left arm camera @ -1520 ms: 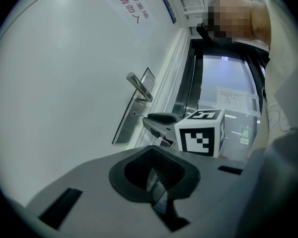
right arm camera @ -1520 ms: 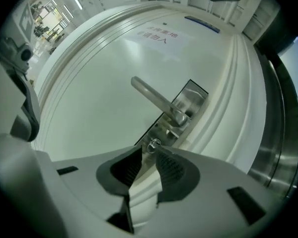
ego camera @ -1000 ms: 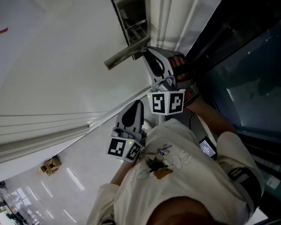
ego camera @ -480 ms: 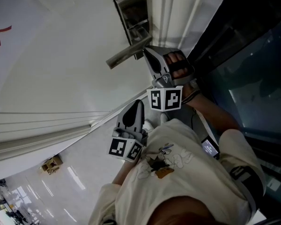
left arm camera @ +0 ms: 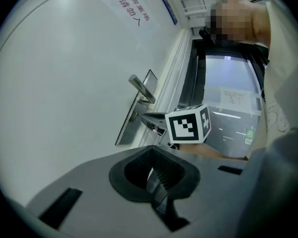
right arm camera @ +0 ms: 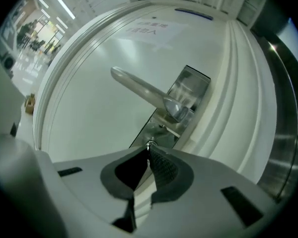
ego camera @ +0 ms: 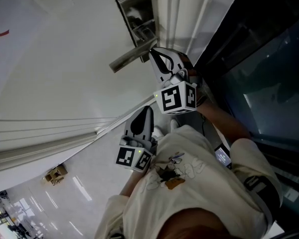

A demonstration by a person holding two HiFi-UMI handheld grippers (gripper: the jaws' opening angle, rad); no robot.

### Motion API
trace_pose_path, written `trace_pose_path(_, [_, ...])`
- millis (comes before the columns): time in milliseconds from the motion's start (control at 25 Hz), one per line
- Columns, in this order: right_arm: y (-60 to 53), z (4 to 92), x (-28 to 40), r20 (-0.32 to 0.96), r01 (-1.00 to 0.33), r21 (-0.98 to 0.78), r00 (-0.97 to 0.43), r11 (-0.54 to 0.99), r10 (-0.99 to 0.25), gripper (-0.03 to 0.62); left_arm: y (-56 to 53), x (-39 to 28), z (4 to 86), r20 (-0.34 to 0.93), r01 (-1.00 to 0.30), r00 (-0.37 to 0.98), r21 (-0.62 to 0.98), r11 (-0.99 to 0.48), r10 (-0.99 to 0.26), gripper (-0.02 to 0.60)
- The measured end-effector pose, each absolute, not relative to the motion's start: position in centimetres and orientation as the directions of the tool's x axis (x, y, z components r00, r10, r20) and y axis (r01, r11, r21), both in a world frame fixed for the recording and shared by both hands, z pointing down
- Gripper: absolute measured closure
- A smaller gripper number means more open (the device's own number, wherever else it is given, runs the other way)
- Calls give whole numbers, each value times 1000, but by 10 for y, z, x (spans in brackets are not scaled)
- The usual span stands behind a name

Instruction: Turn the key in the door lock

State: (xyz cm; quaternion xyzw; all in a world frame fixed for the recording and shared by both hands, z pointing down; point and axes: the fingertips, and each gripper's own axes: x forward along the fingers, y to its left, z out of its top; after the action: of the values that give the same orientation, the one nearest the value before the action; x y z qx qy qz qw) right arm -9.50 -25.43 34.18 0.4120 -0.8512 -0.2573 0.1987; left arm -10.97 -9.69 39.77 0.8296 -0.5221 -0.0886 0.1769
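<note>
Pinching the key (right arm camera: 149, 145) below the door handle (right arm camera: 139, 90), the right claw (right arm camera: 149, 151) is clamped; left claw (left arm camera: 153, 170) closed, empty

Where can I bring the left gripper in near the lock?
The bare door panel past the free end of the handle is open. Crowded under the handle: the right gripper is shut on the key at the lock plate, door frame close beside.

Door (ego camera: 65, 59): white, with red lettering (left arm camera: 131, 9). Lock plate (right arm camera: 186, 95), handle (right arm camera: 139, 90) and key (right arm camera: 149, 145): silver metal. Marker cube (ego camera: 175, 97): black-and-white square pattern. Right gripper (right arm camera: 148, 151): grey body; jaws black, cross-hatched. Shirt (ego camera: 199, 188): cream, printed figure.
</note>
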Motion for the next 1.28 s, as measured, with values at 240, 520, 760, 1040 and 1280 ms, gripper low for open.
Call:
trace_pose_path(240, [-257, 339, -92, 94, -714, 206, -666, 669, -740, 576, -95, -100, 398, 44, -831, 454, 381, -405, -890, 578])
trace_pose_path(520, [-260, 340, -85, 16, -695, -139, -713, 705, -701, 574, -92, -98, 398, 52, -834, 453, 377, -402, -890, 578])
trace_pose_path(760, [-263, 341, -83, -36, -607, -419, -732, 675, -680, 572, -91, -98, 400, 56, -835, 451, 380, -399, -891, 578])
trace_pose_path(1040, [-266, 343, -80, -85, -404, -720, -756, 565, -649, 571, -90, -95, 401, 59, -832, 456, 383, -402, -888, 578])
trace_pose_path(1280, [-268, 348, -78, -92, -357, -770, -759, 530, -645, 571, -89, -93, 402, 60, -833, 456, 381, -402, -888, 578])
